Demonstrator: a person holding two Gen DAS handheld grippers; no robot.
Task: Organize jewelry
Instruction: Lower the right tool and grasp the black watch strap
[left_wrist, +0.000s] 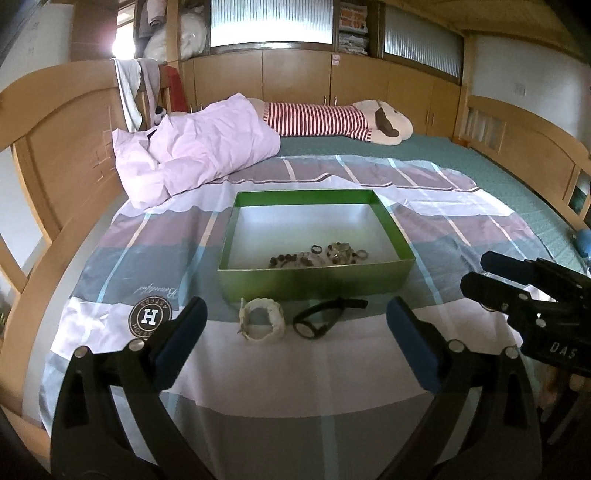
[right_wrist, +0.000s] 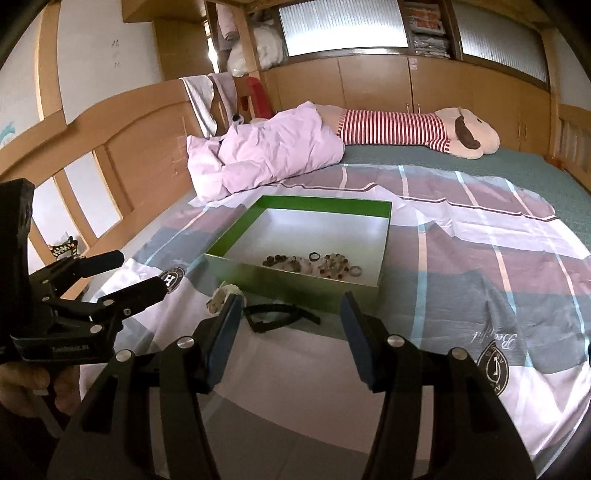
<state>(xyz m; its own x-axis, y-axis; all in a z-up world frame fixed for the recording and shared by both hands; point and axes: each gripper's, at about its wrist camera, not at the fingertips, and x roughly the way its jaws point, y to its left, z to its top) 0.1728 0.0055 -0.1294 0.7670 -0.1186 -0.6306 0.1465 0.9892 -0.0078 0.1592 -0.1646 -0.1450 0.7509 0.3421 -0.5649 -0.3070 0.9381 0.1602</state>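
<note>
Most pieces already lie in my green box (left_wrist: 314, 275); white bracelet (left_wrist: 262, 321) and black watch (left_wrist: 317, 319) wait near it; my left gripper (left_wrist: 295, 339) gapes wide, right gripper (right_wrist: 291, 336) half-open, both empty

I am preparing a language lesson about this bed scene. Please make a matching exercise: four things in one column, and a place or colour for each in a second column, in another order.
Things:
1. green box
2. white bracelet
3. black watch
4. rings and beads

Descriptions:
a. pale, on the cloth in front of the box, next to the watch
b. dark strap, lying outside the box
c. inside the box, near its front wall
d. open, without a lid, silver inside

Pairs: 1-d, 2-a, 3-b, 4-c
</note>
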